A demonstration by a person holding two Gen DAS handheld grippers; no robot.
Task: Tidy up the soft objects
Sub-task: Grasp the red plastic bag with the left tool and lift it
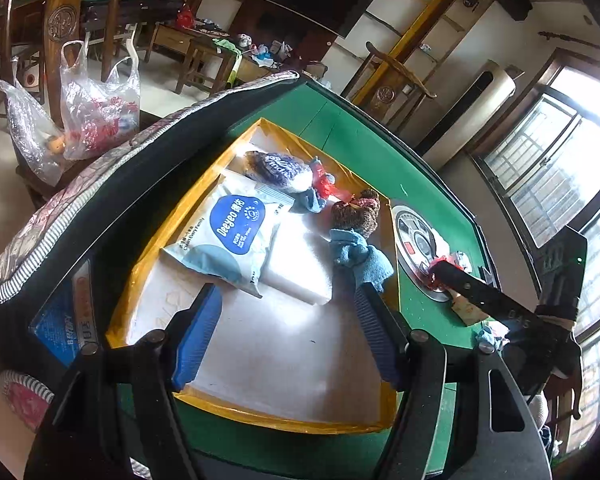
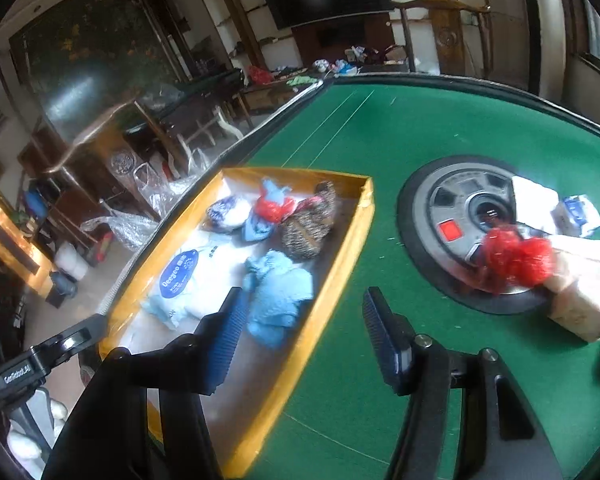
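**op:** Driving the rig remotely here, quick status. My left tongs (image 1: 288, 332) hang over the near end of the yellow tray (image 1: 148, 240), jaws apart, nothing between the blue pads. The right tongs (image 2: 304, 332) are parted too and empty; they straddle the tray's right wall, one finger over the tray and the other over the green surface (image 2: 380, 128).

**reply:** What's in the tray?

**op:** From the left camera: a white and blue wipes pack (image 1: 232, 236) at about 11 o'clock from the tongs, lying partly on a white foam block (image 1: 300, 264). Beyond it, a dark blue and white pouch (image 1: 280, 170) at 12. A red plastic bag (image 1: 322, 182) sits just right of the pouch, and a brown knitted thing (image 1: 358, 212) at 1 o'clock. A crumpled blue cloth (image 1: 360, 256) lies just in front of the knit, touching it, close to the right pad.

**reply:** Anything still outside?

**op:** Yeah. In the right camera, at 2 o'clock, there's a round grey dial (image 2: 472, 216) set into the surface with a red mesh ball (image 2: 516, 256) on its near edge. Touching that is a pale block (image 2: 584, 292), and past it a small blue and white packet (image 2: 578, 216). A bit of blue peeks in at the right edge, can't tell what it is.
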